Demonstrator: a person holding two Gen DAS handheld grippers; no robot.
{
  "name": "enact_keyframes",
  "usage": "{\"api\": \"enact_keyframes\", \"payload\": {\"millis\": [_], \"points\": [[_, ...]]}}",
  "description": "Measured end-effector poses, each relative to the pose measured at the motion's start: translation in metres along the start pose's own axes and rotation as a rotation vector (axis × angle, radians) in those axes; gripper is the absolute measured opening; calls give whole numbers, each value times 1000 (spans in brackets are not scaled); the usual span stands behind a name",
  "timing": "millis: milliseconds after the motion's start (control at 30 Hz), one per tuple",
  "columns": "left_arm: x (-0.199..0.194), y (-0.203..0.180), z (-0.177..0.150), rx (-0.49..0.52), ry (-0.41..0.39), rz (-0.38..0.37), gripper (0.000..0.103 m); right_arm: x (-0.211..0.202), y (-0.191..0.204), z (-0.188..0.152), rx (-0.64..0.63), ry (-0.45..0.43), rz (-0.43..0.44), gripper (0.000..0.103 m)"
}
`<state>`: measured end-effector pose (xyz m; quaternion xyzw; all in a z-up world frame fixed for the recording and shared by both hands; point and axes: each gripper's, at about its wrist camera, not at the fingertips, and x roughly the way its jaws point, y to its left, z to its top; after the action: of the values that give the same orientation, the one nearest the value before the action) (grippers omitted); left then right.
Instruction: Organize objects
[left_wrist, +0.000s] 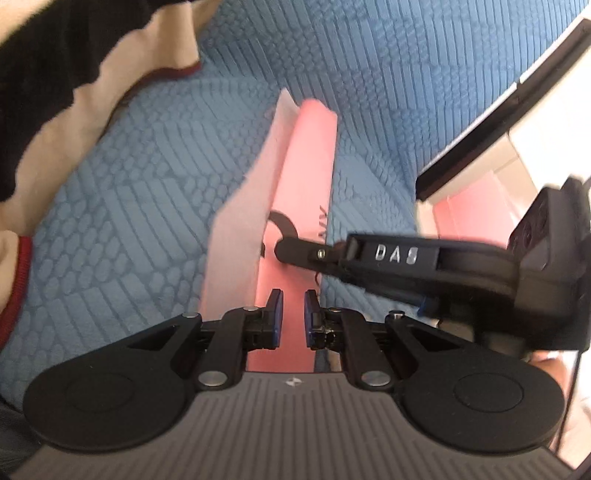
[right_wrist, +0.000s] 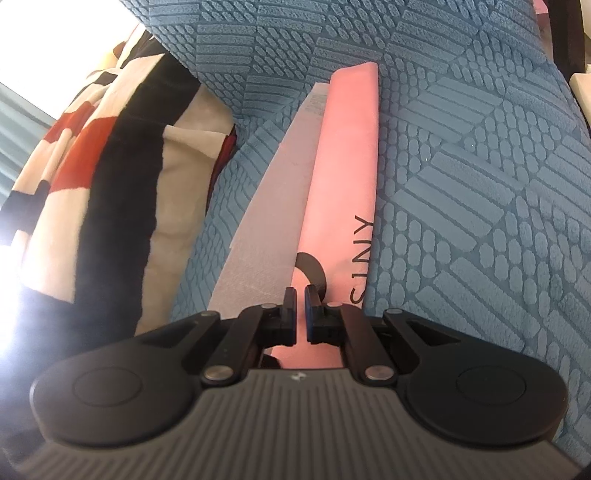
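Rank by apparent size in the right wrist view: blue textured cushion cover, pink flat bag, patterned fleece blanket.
1. blue textured cushion cover
2. patterned black, cream and red fleece blanket
3. pink flat bag

Blanket is cut off by the frame and glare, so true sizes are unsure.

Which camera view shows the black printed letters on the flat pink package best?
The right wrist view: the black letters on the flat pink package lie sharp and uncovered. In the left wrist view they are blurred and partly hidden by the right gripper.

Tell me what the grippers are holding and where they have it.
Both the left gripper and right gripper pinch the near edge of the pink paper bag.
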<state>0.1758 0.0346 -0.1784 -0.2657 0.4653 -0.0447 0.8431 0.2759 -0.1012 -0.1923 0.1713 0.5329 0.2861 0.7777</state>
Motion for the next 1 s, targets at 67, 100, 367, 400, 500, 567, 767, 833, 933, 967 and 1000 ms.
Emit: {"api": "enact_keyframes", "payload": {"millis": [67,100,367,400,500,567,767,833,933,967,1000], "points": [[4,-8,-3,59,-4,40,13,0,1,0,-7,1,-1,5],[4,-12,-4,87,-12,54,13,0,1,0,-12,1,-3,5],[10,-23,-10,166,-20,84,13,-2,3,3,-31,15,-7,12],[10,-21,-10,157,-20,80,13,-4,3,4,-30,15,-7,14],[8,-17,-7,126,-18,72,13,-9,3,7,-39,-3,-16,38],[9,-17,-6,121,-19,74,13,-14,3,8,-49,-30,-18,43],[12,-14,-2,104,-29,89,12,-14,-12,12,17,-44,-67,43],[13,-13,0,99,-32,93,12,-13,-13,12,29,-43,-49,43],[13,-11,1,92,-37,98,12,-12,-15,11,58,-22,-6,42],[13,-11,2,88,-39,99,12,-12,-16,10,77,-14,8,42],[13,-10,3,84,-40,102,12,-11,-17,9,88,-7,23,42]]}}
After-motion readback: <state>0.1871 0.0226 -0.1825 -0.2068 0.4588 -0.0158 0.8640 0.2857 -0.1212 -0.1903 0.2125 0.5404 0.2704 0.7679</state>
